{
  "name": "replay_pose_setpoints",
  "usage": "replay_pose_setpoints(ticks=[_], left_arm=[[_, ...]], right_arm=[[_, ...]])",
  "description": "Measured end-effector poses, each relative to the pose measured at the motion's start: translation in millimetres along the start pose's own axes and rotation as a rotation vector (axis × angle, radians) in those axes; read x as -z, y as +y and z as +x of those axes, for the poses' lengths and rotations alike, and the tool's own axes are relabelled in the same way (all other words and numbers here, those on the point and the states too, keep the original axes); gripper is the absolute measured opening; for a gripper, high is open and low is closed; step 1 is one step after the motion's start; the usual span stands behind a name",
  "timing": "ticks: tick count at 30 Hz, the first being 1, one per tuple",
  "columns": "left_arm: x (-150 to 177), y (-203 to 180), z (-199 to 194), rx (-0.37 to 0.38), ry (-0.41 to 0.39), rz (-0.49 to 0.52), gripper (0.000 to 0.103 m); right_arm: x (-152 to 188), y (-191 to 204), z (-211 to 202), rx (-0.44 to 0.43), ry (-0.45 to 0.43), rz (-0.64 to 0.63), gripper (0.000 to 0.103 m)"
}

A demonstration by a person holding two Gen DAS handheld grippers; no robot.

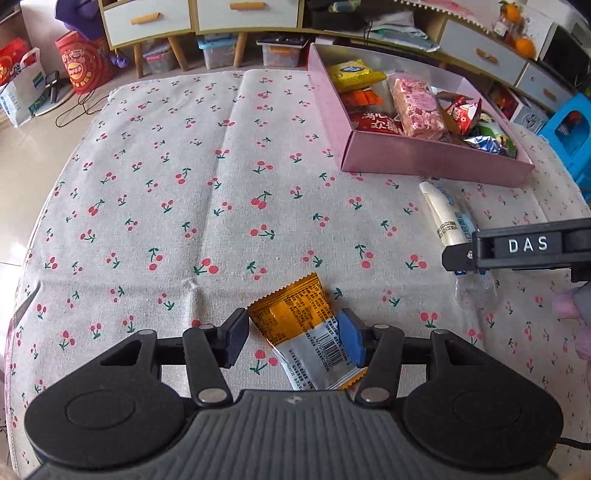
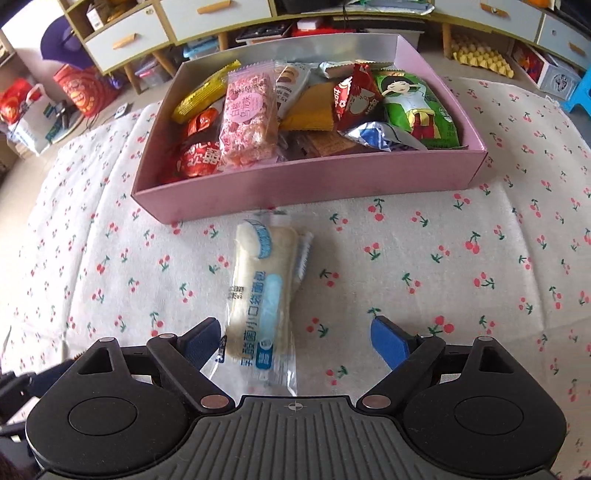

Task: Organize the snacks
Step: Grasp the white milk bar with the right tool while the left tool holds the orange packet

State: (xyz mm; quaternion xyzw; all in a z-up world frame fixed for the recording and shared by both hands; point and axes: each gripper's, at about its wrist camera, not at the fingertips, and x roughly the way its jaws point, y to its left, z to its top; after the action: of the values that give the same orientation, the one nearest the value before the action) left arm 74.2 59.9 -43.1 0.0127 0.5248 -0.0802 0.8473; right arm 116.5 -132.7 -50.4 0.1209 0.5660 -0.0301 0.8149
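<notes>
An orange and silver snack packet [image 1: 306, 332] lies on the cherry-print cloth between the fingers of my left gripper [image 1: 295, 338]; the jaws are open around it, the right pad touching its edge. A white bread roll in a clear wrapper [image 2: 264, 291] lies on the cloth, its near end between the open fingers of my right gripper [image 2: 295, 343], close to the left finger. The roll also shows in the left wrist view [image 1: 445, 214], with the right gripper [image 1: 517, 251] over its near end. A pink box [image 2: 306, 181] holds several wrapped snacks; it also shows in the left wrist view [image 1: 424, 162].
The cherry-print cloth [image 1: 184, 184] covers the whole table. Drawers and cabinets [image 1: 199, 18] stand behind, with red bags [image 1: 81, 62] and storage bins on the floor. A blue stool [image 1: 572, 133] stands at the right beyond the table edge.
</notes>
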Motion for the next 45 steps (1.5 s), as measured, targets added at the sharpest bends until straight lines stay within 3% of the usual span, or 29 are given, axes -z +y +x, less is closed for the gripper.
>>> replay_pose_setpoints(ticks=[5,9,10,14,20,27,31,35,41,45], left_arm=[[1.9,-10.3,1.3,0.060,-0.022,0.072,0.050],[3.5,-18.5,4.2,0.041,-0.063,0.134,0.053],[3.9,-19.2,4.8,0.035,-0.063,0.134,0.053],[8.0,-22.5,1.5,0.036,-0.047,0.108,0.070],[15.5,-28.5,4.7,0.012,-0.025,0.068,0.070],[16.4,-29.6,3.1,-0.031,-0.058,0.024,0.060],[13.7,-27.1,2.2,-0.035,-0.071,0.010,0.046],[11.5,-25.7,2.5,-0.029,-0.072,0.000,0.043],[8.7,-26.6,2.6,-0.014,-0.073,-0.012,0.041],[7.6,-26.7,2.6,0.007,-0.071,-0.028,0.040]], right_arm=[[10.6,-22.4,-6.5,0.031,0.008,-0.036,0.090],[14.7,-38.4,-8.6,0.046,0.006,-0.051,0.090],[15.0,-41.1,-9.3,0.038,0.004,-0.060,0.090],[16.1,-37.5,-12.8,-0.011,-0.020,-0.127,0.090],[15.0,-15.1,-7.9,-0.052,-0.047,-0.238,0.090],[12.1,-6.3,3.3,-0.054,-0.107,-0.290,0.090],[10.4,-5.4,6.8,-0.050,-0.147,-0.299,0.090],[9.8,-5.9,6.4,-0.058,-0.167,-0.295,0.088],[10.5,-2.4,3.0,-0.072,-0.168,-0.317,0.070],[11.4,-0.1,-0.1,-0.083,-0.165,-0.329,0.049]])
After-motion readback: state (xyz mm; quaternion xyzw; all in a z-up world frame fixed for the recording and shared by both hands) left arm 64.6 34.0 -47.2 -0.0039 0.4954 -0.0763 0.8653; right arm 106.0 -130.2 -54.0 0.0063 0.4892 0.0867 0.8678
